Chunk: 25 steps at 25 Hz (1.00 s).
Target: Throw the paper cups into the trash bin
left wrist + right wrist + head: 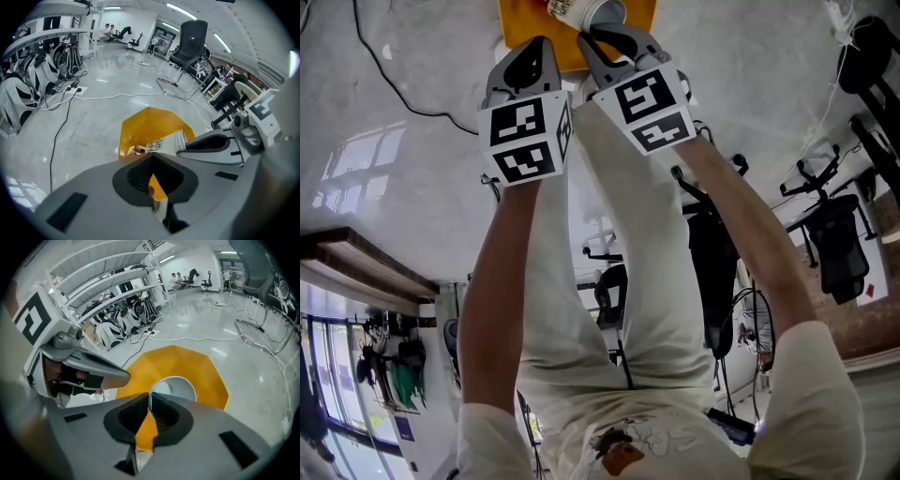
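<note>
Now the left gripper is shown at the left with its jaws pressed together on nothing, just beside the right gripper. A white paper cup is pinched by its rim between the right gripper's jaws and is suspended above the open yellow trash bin. The bin is set on a glossy grey floor.

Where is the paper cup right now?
The paper cup is pinched by its rim in the right hand-held gripper, directly over the yellow trash bin. In the head view it sits at the top edge, near the middle.
</note>
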Available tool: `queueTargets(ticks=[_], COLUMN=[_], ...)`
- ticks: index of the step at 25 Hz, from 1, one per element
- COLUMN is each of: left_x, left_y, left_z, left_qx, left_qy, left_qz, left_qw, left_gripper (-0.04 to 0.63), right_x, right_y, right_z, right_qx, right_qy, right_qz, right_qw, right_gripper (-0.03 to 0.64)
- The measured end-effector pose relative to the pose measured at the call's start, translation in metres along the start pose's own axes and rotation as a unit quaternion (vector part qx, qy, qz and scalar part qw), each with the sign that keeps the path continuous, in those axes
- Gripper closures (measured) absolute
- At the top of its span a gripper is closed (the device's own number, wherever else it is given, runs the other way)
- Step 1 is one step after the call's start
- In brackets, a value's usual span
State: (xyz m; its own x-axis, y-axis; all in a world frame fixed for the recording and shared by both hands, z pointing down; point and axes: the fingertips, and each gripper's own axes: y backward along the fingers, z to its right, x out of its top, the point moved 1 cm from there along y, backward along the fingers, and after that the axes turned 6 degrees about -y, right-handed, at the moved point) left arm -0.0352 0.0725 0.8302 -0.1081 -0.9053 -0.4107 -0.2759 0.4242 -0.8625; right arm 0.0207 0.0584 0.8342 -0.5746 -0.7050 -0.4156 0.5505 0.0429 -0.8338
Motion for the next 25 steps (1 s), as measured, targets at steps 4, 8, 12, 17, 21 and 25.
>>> queueTargets(ticks=[4,8,12,17,21,25], left_x=[0.0,0.0,0.005,0.031,0.053,0.076], left_y=[-0.003,0.002,0.012,0.043,0.073,0.106], left_z=[-0.004,-0.005,-0.001,0.007,0.016,0.026], left_qx=[0.001,0.001,0.003,0.004,0.0,-0.004], left_qy=[0.006,0.003,0.0,0.007,0.002,0.003], left_qz=[-0.001,0.002,0.007,0.034,0.053,0.072], left_qw=[1.0,1.0,1.0,0.9994,0.9986,0.9974], left_gripper=[0.589,0.591,0.591,0.591,0.59,0.591], right_x=[-0.009,-0.009,-0.004,0.012,0.03,0.061], right_y=[-0.01,-0.002,0.014,0.041,0.066,0.107], right_z=[0.005,0.008,0.006,-0.001,-0.011,-0.021], right_qx=[-0.007,-0.011,-0.009,-0.017,-0.029,-0.046], right_qy=[-0.022,-0.03,-0.039,-0.053,-0.055,-0.058], right_qz=[-0.021,-0.023,-0.017,-0.002,0.012,0.04], right_qw=[1.0,0.999,0.999,0.998,0.998,0.996], right_gripper=[0.581,0.528,0.529,0.54,0.557,0.6])
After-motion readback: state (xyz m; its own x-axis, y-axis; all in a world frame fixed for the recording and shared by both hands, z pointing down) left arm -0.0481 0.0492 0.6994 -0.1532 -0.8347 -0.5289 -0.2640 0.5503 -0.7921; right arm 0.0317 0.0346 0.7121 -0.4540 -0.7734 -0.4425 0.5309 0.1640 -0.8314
